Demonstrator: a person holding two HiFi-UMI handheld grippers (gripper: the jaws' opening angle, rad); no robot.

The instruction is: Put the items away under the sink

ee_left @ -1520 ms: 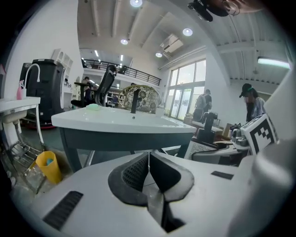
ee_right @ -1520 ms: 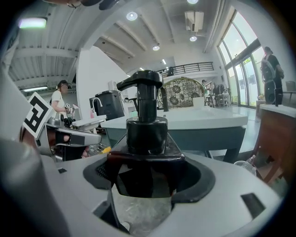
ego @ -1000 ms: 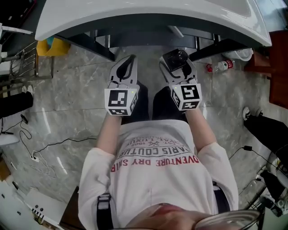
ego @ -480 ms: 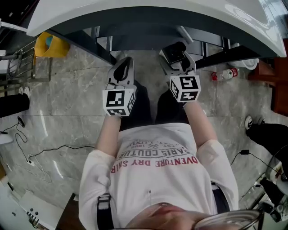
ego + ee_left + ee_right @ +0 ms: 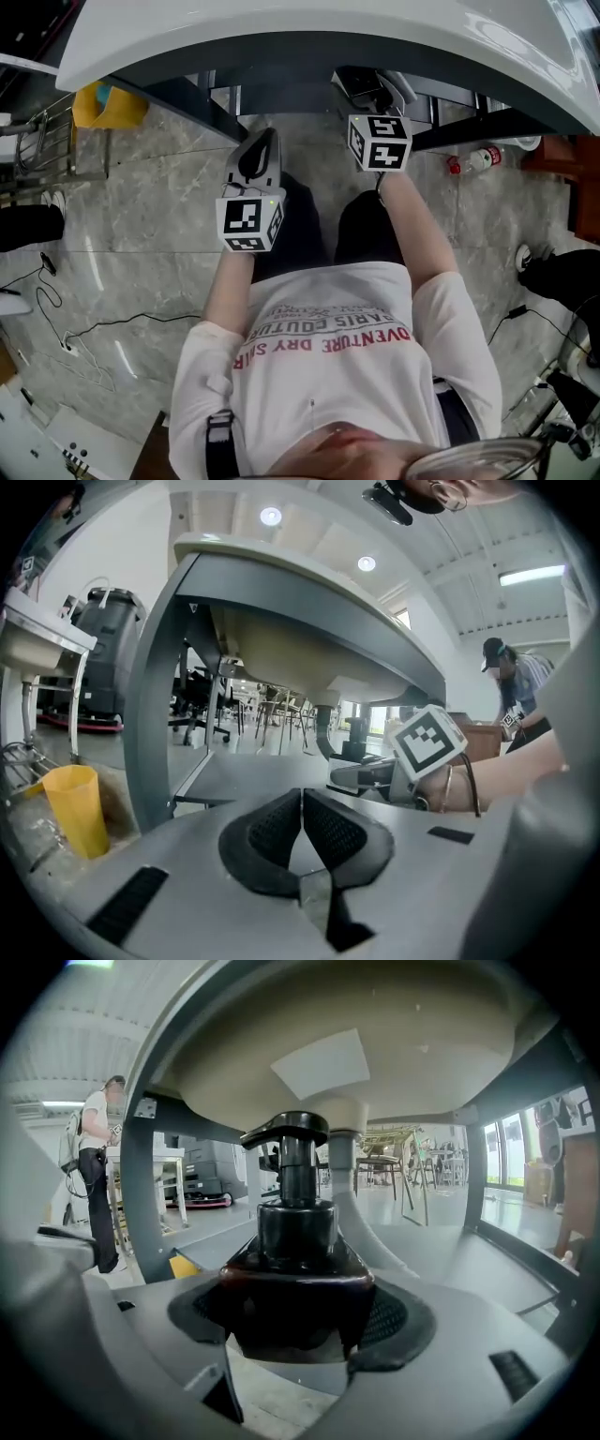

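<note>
Well, closest to the person's body, the left claw (image 5: 264, 141) hangs over the grey marbled floor. Its two black pads are pressed together with nothing between them, and it sits short of the sink.

Ahead of it the right claw (image 5: 298, 1321) is clamped round the shoulders of a dark brown pump bottle with a black dispenser head (image 5: 292, 1232). The bottle is carried upright just beneath the front lip of the white curved sink basin (image 5: 281, 28), above the grey lower shelf (image 5: 246, 772) of the dark metal frame. It looks to be in the air, not yet set down.

To my eye the job now is placing it. Keep the bottle upright and steer the pump head clear of the basin's underside and the pale drain pipe (image 5: 345, 1176) behind it. Lower it until the base sits flat on the shelf, and only then loosen the grip. The left claw is best kept back.

Counting up, I see two claws and one pump bottle. Farther out there is one yellow plastic cup (image 5: 98, 101) on the floor to the left, and one clear plastic bottle with a red cap (image 5: 473, 157) lying on the floor to the right.
</note>
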